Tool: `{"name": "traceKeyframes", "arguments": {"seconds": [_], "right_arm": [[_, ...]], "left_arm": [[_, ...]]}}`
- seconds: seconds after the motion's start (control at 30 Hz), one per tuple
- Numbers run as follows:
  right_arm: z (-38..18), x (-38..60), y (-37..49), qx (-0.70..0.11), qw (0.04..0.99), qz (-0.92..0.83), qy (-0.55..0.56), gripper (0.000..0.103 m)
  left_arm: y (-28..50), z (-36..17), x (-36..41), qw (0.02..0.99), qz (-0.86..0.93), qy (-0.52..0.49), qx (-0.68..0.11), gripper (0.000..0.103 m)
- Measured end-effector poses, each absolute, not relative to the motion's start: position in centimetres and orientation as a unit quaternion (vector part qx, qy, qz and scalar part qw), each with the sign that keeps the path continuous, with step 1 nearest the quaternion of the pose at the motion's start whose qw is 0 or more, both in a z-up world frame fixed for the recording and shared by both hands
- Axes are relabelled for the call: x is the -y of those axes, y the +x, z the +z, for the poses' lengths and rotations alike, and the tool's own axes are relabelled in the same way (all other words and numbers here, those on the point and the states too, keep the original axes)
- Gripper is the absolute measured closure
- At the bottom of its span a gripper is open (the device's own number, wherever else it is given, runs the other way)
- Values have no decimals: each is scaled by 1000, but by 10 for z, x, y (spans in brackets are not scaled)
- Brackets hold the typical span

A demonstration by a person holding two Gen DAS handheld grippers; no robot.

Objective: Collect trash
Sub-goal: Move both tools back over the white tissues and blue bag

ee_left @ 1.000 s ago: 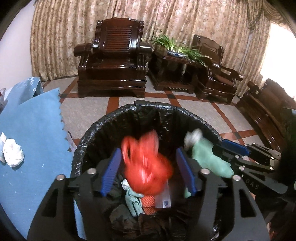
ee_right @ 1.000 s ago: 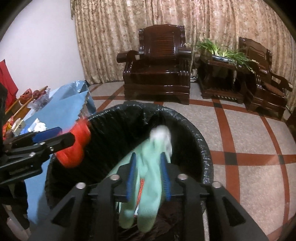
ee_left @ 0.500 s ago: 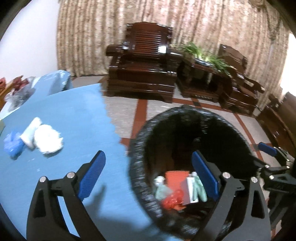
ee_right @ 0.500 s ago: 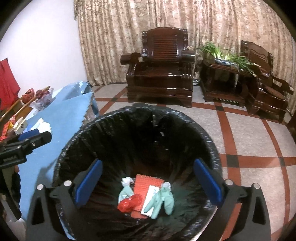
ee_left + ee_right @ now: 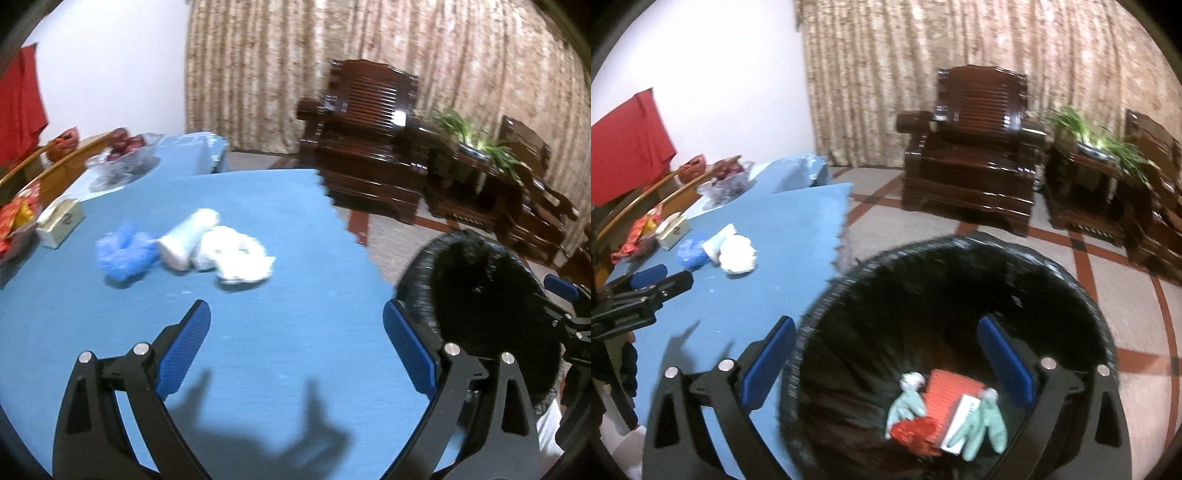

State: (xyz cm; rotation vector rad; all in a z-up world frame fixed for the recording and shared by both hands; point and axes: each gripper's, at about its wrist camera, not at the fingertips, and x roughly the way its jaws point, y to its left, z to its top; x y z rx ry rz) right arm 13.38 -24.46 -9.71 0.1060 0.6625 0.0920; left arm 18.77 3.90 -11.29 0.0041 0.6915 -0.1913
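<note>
My left gripper [image 5: 297, 325] hangs wide open and empty over the blue table [image 5: 258, 350], short of three pieces of trash: a crumpled blue wrap [image 5: 123, 251], a white tube [image 5: 188, 238] and a crumpled white tissue [image 5: 236, 254]. The black-lined bin [image 5: 960, 266] stands beside the table's edge. My right gripper [image 5: 886, 343] is open and empty over the bin's left rim. At the bin's bottom lie pale green gloves [image 5: 982, 424], a red wad [image 5: 916, 432], an orange pad [image 5: 953, 395] and a white slip. The same tissue [image 5: 737, 254] shows far left in the right wrist view.
A small cream box [image 5: 61, 221], red packets [image 5: 16, 218] and a glass bowl of fruit [image 5: 123, 153] sit at the table's far left. Dark wooden armchairs [image 5: 971, 147] and a plant stand [image 5: 1086, 166] line the curtain. Tiled floor lies beyond the bin.
Both grippers opened over the bin and dropped the red wad and green glove into it. The left gripper then swung left over the table; the right shifted left to the bin's rim.
</note>
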Motion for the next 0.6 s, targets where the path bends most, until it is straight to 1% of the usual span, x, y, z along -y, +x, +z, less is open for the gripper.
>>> {"name": "traceKeyframes", "arguments": {"seconds": [0.33,0.6], "right_arm": [[-89,172,177,-310,944,106,29,6],[-92,115,219,-293,945,146,24,6]], "left_arm": [[194,-114,-118,945,-20,-20,-325,11],[210,-119,-160,949,22,-30,-313,11]]}}
